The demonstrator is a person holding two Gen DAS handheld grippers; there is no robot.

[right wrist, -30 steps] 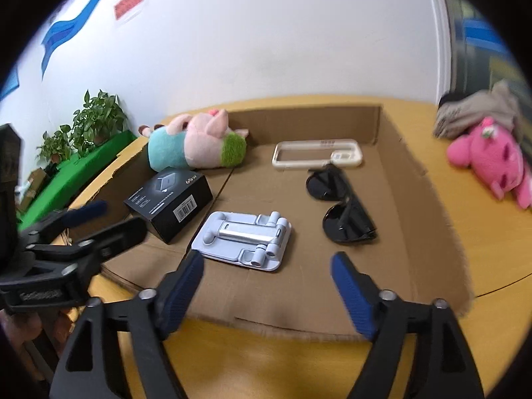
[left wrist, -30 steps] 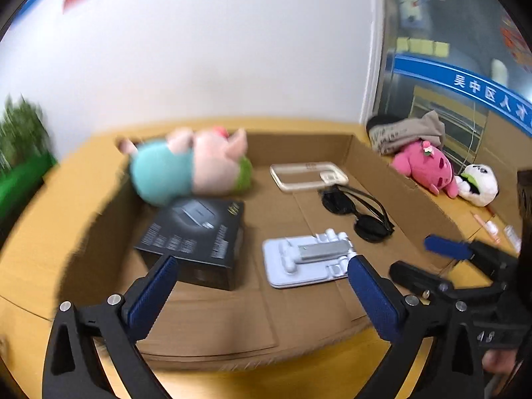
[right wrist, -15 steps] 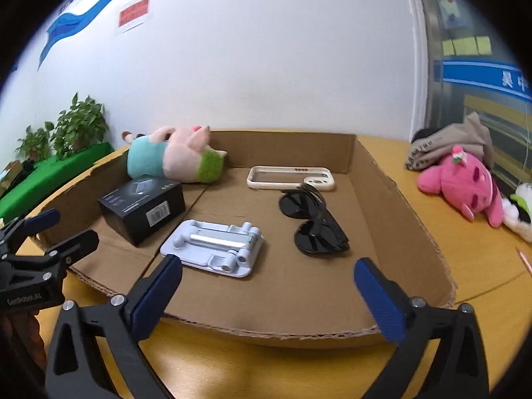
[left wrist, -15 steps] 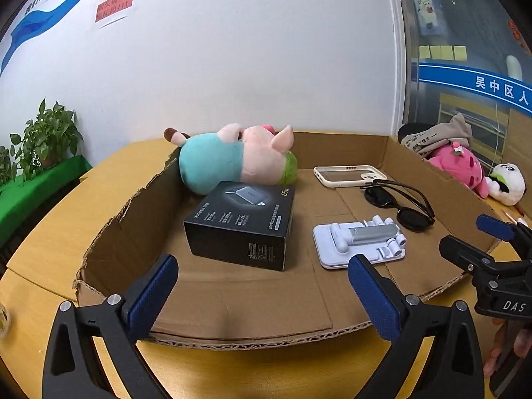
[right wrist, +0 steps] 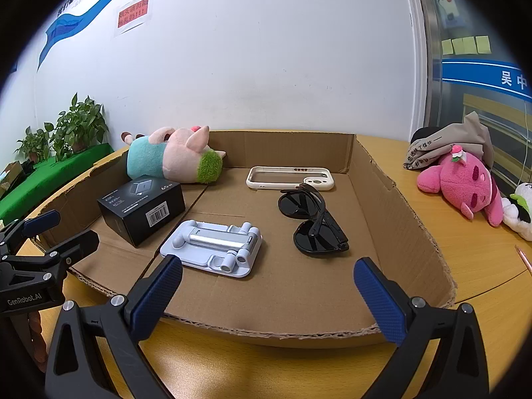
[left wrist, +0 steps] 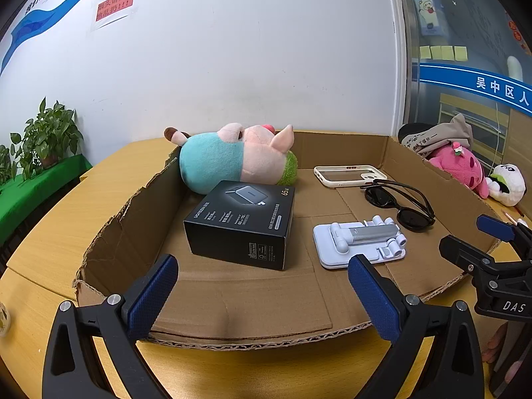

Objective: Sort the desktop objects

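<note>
Nothing picked yet, both grippers parked at the cardboard tray's (right wrist: 412, 219) near edge

Left gripper (left wrist: 262, 286) and right gripper (right wrist: 267, 287) gape wide, empty; phone stand (right wrist: 212, 244) lies closest, so probably reach in and grab that.

Black charger box (left wrist: 244, 222), white phone stand (right wrist: 212, 244), black sunglasses (right wrist: 314, 221) — teal-and-pink plush pig (left wrist: 232, 158), brown cardboard tray (right wrist: 372, 199)

Two wrist fisheyes side by side, low at the near rim, angled down, sharing the shallow brown cardboard tray (left wrist: 332, 143) (right wrist: 372, 173)
</note>
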